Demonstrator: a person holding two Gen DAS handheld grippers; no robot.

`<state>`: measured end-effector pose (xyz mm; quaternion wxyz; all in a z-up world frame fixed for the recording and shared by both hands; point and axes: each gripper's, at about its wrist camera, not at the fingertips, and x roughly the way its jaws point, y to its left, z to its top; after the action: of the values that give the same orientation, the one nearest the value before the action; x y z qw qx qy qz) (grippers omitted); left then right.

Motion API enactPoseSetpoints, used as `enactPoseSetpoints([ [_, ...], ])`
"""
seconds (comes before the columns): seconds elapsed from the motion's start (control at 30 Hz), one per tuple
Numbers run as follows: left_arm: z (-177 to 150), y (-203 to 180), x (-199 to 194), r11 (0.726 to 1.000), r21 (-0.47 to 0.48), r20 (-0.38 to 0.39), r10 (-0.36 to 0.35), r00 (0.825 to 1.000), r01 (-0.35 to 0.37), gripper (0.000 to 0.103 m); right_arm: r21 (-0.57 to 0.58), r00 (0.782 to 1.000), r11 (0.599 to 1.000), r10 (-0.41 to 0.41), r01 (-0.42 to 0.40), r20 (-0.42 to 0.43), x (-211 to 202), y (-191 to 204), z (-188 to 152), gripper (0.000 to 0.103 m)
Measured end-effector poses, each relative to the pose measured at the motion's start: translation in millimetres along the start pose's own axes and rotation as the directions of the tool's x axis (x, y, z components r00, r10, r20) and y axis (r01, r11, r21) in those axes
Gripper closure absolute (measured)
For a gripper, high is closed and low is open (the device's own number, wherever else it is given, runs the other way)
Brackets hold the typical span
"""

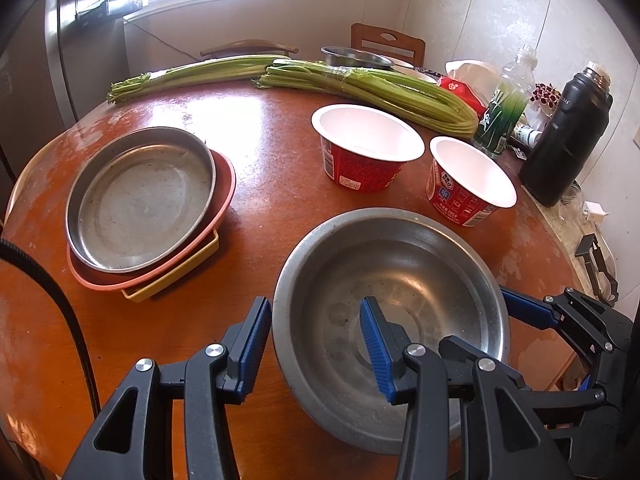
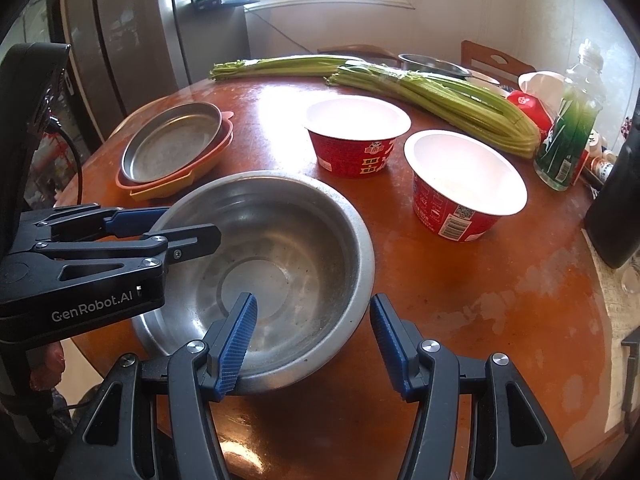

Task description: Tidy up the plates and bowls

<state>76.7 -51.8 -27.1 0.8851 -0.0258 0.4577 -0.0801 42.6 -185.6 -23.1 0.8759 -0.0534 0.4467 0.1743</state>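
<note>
Currently the left tool (image 1: pixel 316 344) and right tool (image 2: pixel 314 340) each straddle opposite rim sections of the one large steel bowl (image 2: pixel 280 248), jaws apart with a visible gap to the outer pad, so no clamping shows. Farther out on the desk (image 1: pixel 260 140) stand two red paper bowls (image 1: pixel 366 152), mouths up, and one stack: a steel plate (image 1: pixel 140 200) on a pink plate (image 1: pixel 224 200) on a yellow tray (image 1: pixel 176 276), largely hidden. Beyond lie two celery bundles (image 1: pixel 360 88), long axes roughly across the desk, and a second steel bowl (image 1: pixel 356 58), partly hidden.

Silver steel bowl (image 1: pixel 392 280), red-and-white printed paper cups (image 1: pixel 366 148), green celery (image 1: pixel 380 88), salmon-pink plate (image 1: pixel 224 184) on an orange-brown table (image 1: pixel 260 120).
</note>
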Motion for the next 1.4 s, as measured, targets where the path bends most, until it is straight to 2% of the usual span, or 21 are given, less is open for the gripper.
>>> enactPoseSetpoints([
  [0.33, 4, 3, -17, 1.000, -0.012, 0.035, -0.009, 0.999, 0.009, 0.057, 0.035, 1.000, 0.999, 0.000, -0.001, 0.024, -8, -8, 5, 0.042],
  [0.67, 18, 4, -22, 1.000, -0.015, 0.049, -0.020, 0.999, 0.021, 0.057, 0.060, 0.999, 0.998, -0.012, 0.009, 0.048, -12, -22, 27, 0.042],
  [1.1, 60, 7, -17, 1.000, -0.010, 0.066, -0.015, 0.998, 0.016, 0.057, 0.053, 0.994, 0.998, -0.045, 0.039, 0.099, -7, -38, 80, 0.042],
  [1.3, 85, 3, -5, 1.000, 0.006, 0.068, -0.026, 0.997, 0.026, 0.057, 0.032, 0.993, 0.997, -0.071, 0.069, 0.089, 10, -42, 105, 0.042],
  [1.4, 96, 3, 4, 0.999, 0.002, 0.056, -0.053, 0.997, 0.053, 0.057, 0.034, 0.994, 0.997, -0.076, 0.074, 0.077, 24, -48, 115, 0.042],
])
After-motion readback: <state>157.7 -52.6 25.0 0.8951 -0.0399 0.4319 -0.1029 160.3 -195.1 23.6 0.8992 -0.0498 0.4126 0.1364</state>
